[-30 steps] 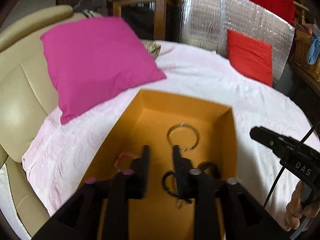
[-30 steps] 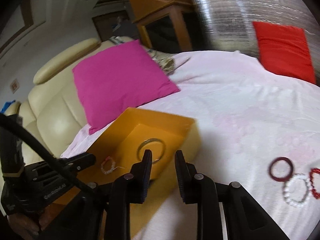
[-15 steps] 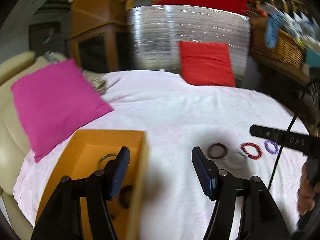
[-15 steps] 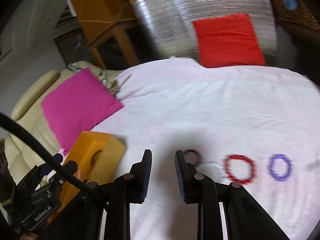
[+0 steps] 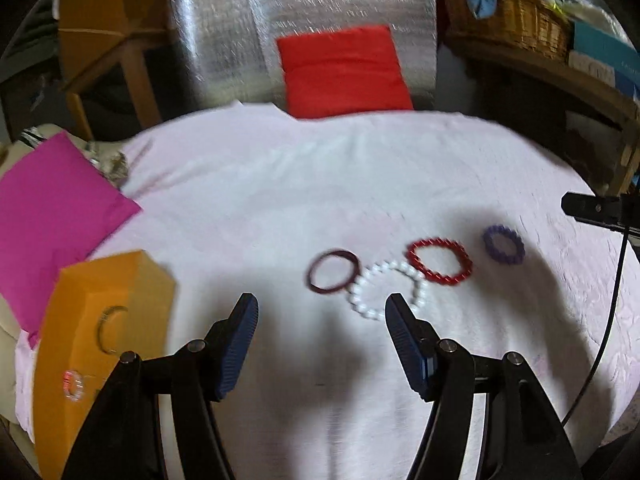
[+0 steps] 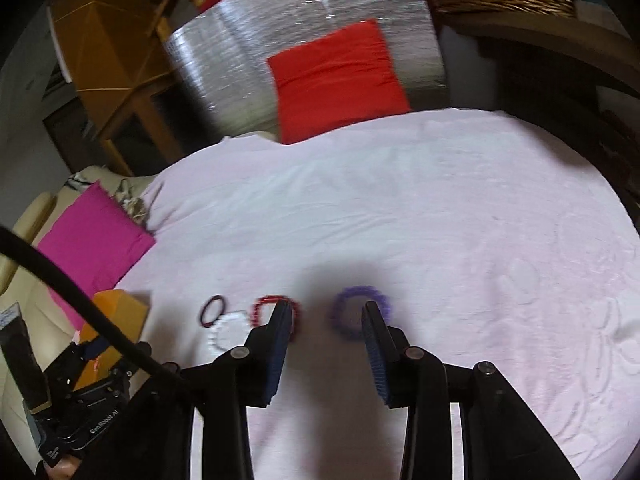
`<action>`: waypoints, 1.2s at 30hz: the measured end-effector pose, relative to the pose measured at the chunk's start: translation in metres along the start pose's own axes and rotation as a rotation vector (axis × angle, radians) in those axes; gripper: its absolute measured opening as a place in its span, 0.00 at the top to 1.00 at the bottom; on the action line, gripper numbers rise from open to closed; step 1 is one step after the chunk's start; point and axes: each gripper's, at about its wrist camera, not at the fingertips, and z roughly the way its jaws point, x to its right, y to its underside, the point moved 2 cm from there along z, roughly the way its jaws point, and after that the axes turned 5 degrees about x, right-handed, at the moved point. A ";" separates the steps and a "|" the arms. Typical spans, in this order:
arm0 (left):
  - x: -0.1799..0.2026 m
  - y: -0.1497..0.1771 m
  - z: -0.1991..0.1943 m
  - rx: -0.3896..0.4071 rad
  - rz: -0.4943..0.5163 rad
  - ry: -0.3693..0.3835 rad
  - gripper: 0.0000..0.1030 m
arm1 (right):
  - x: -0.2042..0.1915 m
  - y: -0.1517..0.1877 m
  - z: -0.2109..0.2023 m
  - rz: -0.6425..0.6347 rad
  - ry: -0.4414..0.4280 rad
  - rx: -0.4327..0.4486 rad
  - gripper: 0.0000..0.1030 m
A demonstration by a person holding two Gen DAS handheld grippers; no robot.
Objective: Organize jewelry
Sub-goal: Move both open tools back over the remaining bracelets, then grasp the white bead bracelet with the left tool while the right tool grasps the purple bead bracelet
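Several bracelets lie in a row on the pink bed cover: a dark maroon bangle (image 5: 331, 271), a white bead bracelet (image 5: 386, 290), a red bead bracelet (image 5: 439, 261) and a purple bracelet (image 5: 503, 244). My left gripper (image 5: 322, 312) is open and empty, just short of the white bracelet. My right gripper (image 6: 326, 312) is open and empty, its fingers to either side of the purple bracelet (image 6: 360, 317) and the red bracelet (image 6: 274, 312). An orange box (image 5: 100, 344) at the left holds a silver bangle (image 5: 110, 334) and a pink bead bracelet (image 5: 73, 385).
A magenta pillow (image 5: 52, 216) lies left of the box. A red pillow (image 5: 344, 72) leans on a silver quilted headboard (image 5: 240, 48) at the back. A wicker basket (image 5: 516, 16) sits on a shelf at the right. The cover's edge drops off at the right.
Both grippers swung right from the orange box to the row of bracelets. Both opened; the left had been shut over the box, the right was shut until half a second ago.
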 end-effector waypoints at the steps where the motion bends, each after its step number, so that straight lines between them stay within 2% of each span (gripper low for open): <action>1: 0.004 0.001 0.006 -0.023 -0.003 0.013 0.35 | 0.007 0.000 0.002 0.003 0.008 -0.010 0.61; 5: 0.008 0.006 0.025 -0.085 -0.036 0.042 0.35 | 0.028 0.001 0.016 0.000 0.040 -0.068 0.61; 9: -0.003 0.007 0.037 -0.118 -0.114 0.070 0.35 | 0.043 0.004 0.033 0.012 0.041 -0.116 0.61; 15: -0.007 0.011 0.058 -0.183 -0.210 0.142 0.35 | 0.044 0.010 0.062 0.017 0.055 -0.162 0.61; 21: -0.003 0.010 0.078 -0.213 -0.273 0.203 0.36 | 0.039 0.013 0.082 -0.005 0.090 -0.167 0.61; 24: -0.001 0.008 0.083 -0.207 -0.284 0.208 0.44 | 0.039 0.016 0.090 -0.023 0.112 -0.167 0.66; 26: 0.000 0.007 0.084 -0.197 -0.276 0.199 0.60 | 0.037 0.016 0.090 -0.050 0.123 -0.159 0.73; 28: 0.002 0.006 0.085 -0.190 -0.265 0.186 0.69 | 0.036 0.017 0.089 -0.072 0.135 -0.152 0.80; 29: 0.003 0.006 0.084 -0.185 -0.261 0.185 0.75 | 0.035 0.017 0.089 -0.085 0.141 -0.148 0.88; 31: 0.006 0.004 0.086 -0.182 -0.256 0.205 0.89 | 0.036 0.015 0.088 -0.087 0.143 -0.139 0.90; 33: 0.008 0.003 0.085 -0.177 -0.255 0.229 0.91 | 0.037 0.014 0.085 -0.076 0.144 -0.129 0.90; 36: 0.012 0.002 0.079 -0.160 -0.225 0.225 0.91 | 0.034 0.009 0.080 -0.086 0.142 -0.095 0.90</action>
